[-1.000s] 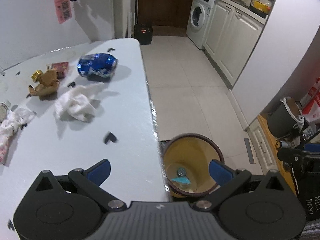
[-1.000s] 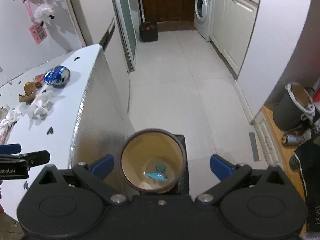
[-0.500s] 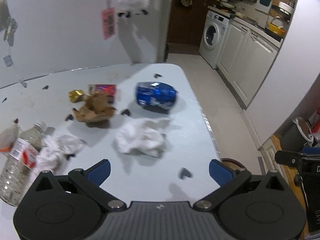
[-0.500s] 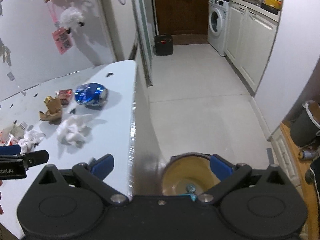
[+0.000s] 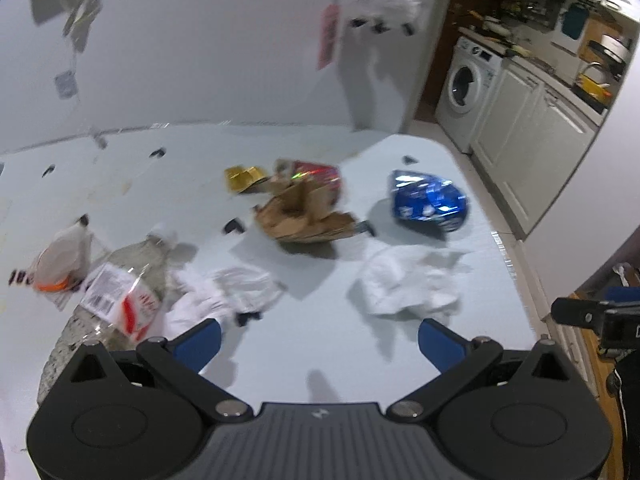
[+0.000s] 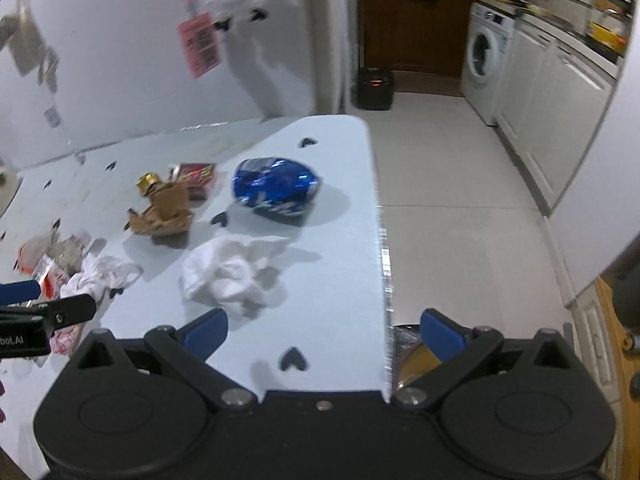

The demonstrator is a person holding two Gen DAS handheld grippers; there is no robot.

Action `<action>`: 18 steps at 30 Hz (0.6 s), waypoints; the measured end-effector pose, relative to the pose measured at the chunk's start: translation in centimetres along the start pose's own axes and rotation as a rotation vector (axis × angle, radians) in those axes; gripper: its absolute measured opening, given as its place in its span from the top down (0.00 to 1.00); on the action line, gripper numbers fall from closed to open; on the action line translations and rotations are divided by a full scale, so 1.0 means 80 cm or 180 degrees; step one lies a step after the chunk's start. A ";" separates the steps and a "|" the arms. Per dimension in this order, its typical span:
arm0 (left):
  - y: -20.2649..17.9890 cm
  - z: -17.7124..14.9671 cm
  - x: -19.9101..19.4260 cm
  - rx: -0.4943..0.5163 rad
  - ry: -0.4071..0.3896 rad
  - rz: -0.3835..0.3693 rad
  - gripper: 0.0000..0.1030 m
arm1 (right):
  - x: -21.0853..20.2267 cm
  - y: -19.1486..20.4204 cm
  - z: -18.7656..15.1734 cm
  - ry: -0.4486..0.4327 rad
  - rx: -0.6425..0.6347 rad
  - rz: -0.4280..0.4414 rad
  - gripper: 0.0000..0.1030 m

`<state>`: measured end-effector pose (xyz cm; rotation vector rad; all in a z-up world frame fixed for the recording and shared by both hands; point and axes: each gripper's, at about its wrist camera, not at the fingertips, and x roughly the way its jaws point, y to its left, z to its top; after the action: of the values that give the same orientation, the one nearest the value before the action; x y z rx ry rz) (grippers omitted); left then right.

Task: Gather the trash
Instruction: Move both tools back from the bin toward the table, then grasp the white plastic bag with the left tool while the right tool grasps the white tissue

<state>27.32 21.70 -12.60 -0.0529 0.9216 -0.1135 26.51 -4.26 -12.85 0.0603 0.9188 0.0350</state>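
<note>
Your pale bench [image 5: 320,344] carries a crumpled white tissue [image 5: 408,284], with a crushed blue can [image 5: 428,202] beyond it, torn brown cardboard [image 5: 304,216] beyond-left, and another white wad [image 5: 224,296] and a plastic bottle [image 5: 116,292] left.

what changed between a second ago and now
Both open grippers, left and right, swung from over the round brown bin back toward the white table. Neither holds anything. The crushed blue can, crumpled white tissue and torn brown cardboard lie unmoved.
</note>
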 end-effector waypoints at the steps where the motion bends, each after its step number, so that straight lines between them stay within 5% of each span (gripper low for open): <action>1: 0.007 -0.001 0.004 -0.0020 0.0023 0.0017 0.00 | 0.005 0.008 0.003 0.0014 -0.0045 0.0004 0.00; 8: 0.053 -0.004 0.032 0.0027 0.0059 0.0102 0.00 | 0.047 0.042 0.025 -0.0055 -0.0119 0.0227 0.00; 18: 0.091 -0.008 0.059 0.0187 0.0187 -0.0001 0.06 | 0.136 0.103 0.072 0.0032 -0.0876 0.0567 0.00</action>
<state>30.19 28.38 -17.45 0.0050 0.9765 -0.1430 37.63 4.39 -17.42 -0.1138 0.9095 0.3267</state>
